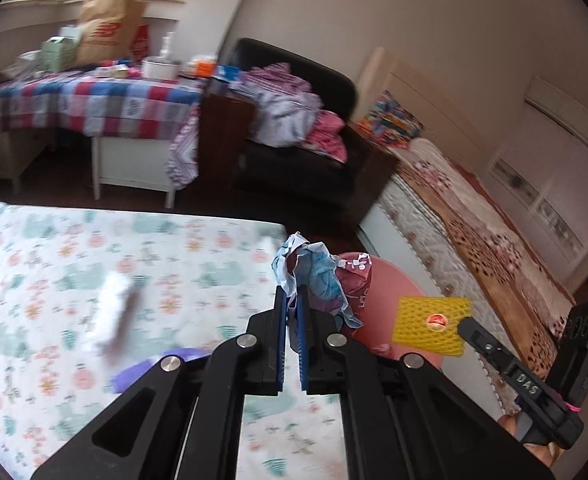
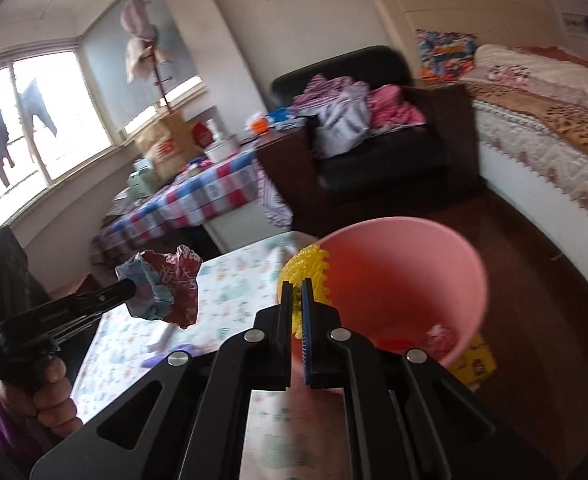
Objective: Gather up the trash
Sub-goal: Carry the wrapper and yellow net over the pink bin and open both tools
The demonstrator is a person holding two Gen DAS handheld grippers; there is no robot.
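Note:
My left gripper (image 1: pixel 293 296) is shut on a crumpled blue and maroon wrapper (image 1: pixel 318 276) and holds it above the table's right edge, beside the pink bin (image 1: pixel 390 284). The wrapper also shows in the right wrist view (image 2: pixel 166 286), left of the bin. My right gripper (image 2: pixel 297 292) is shut on a yellow foam net (image 2: pixel 308 276) and holds it at the near rim of the pink bin (image 2: pixel 406 276). The net shows in the left wrist view (image 1: pixel 430 324) over the bin. Some trash lies in the bin's bottom (image 2: pixel 438 336).
The table wears a patterned white cloth (image 1: pixel 174 248). A blurred white and brown piece (image 1: pixel 114 316) and a purple item (image 1: pixel 142 372) lie on it. A black armchair (image 1: pixel 306 160) with clothes, a checked table (image 1: pixel 94 104) and a bed (image 1: pixel 474 232) stand beyond.

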